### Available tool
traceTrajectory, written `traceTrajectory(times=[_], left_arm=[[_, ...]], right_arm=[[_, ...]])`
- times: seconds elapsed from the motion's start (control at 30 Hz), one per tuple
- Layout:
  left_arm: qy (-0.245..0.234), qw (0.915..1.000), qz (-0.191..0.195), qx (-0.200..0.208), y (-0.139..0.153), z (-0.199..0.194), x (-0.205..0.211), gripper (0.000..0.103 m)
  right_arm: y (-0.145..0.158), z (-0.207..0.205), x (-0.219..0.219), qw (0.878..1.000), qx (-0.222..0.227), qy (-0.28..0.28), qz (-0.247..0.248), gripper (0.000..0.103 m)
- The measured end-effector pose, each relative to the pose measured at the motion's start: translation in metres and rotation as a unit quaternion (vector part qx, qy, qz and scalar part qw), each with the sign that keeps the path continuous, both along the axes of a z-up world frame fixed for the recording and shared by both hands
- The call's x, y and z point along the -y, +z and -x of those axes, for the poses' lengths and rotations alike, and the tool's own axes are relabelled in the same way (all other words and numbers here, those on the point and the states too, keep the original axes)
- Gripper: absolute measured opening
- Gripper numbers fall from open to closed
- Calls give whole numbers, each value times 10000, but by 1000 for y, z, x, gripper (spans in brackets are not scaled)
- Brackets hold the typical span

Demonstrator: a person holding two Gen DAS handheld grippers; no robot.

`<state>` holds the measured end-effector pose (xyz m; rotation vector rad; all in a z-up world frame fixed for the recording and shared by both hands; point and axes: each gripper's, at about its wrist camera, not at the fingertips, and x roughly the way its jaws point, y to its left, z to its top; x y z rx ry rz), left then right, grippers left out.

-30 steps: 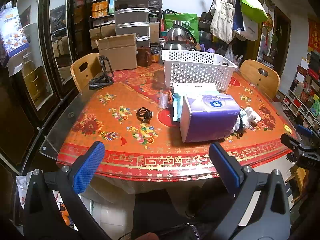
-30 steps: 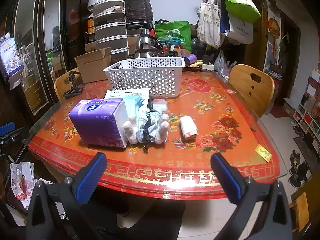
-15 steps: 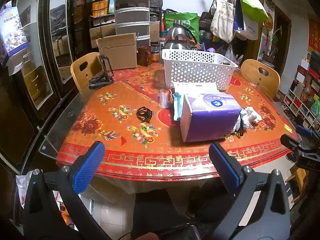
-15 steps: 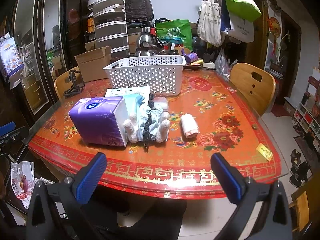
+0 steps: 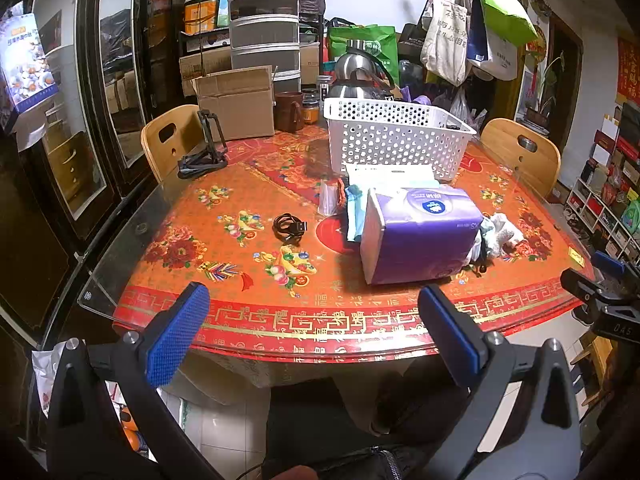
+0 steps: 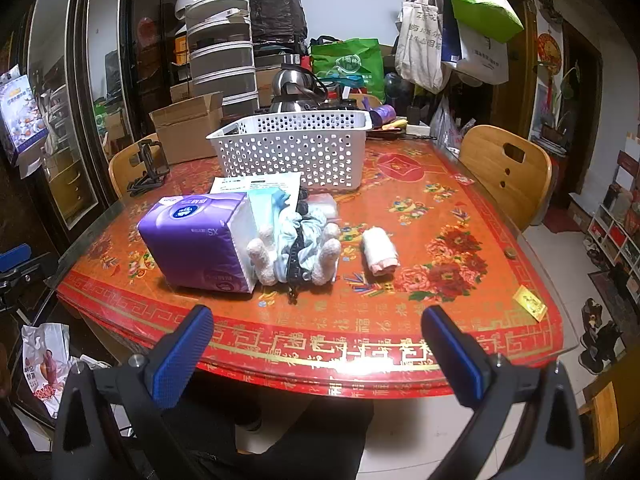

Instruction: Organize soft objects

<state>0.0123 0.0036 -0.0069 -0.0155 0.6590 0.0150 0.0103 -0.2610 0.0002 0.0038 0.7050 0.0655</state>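
- Currently logged: you held the left gripper [image 5: 314,330] off the near edge of the table [image 5: 240,322], fingers spread wide, nothing between the blue pads [image 5: 178,334].
- You held the right gripper [image 6: 320,354] the same way, just short of the table's near edge, fingers wide apart and empty.
- The purple tissue pack [image 6: 198,240] lay on the red floral tablecloth, near the front edge, left of centre in the right wrist view.
- A bundle of soft items, white socks [image 6: 262,256] with pale blue cloth [image 6: 294,232] and a black strap, sat touching the tissue pack's right side.
- A rolled pinkish-white cloth [image 6: 380,254] lay just beside that bundle, apart from it.
- A flat white packet [image 6: 256,184] lay behind the tissue pack, in front of the white perforated basket [image 6: 294,148].
- The basket stood further back on the table, upright; its contents could not be made out.
- A coiled black cable [image 5: 289,227] lay left of the tissue pack in the left wrist view, well apart from it.
- Your right gripper's tip showed at the far right edge of the left wrist view.
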Motion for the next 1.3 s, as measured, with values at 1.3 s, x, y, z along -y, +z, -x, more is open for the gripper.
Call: traceTrajectory(times=[1.3], left_arm=[[-565, 9982, 215, -52, -50, -84, -2, 103]], right_arm=[[-26, -59, -31, 9942, 192, 940, -495, 96]])
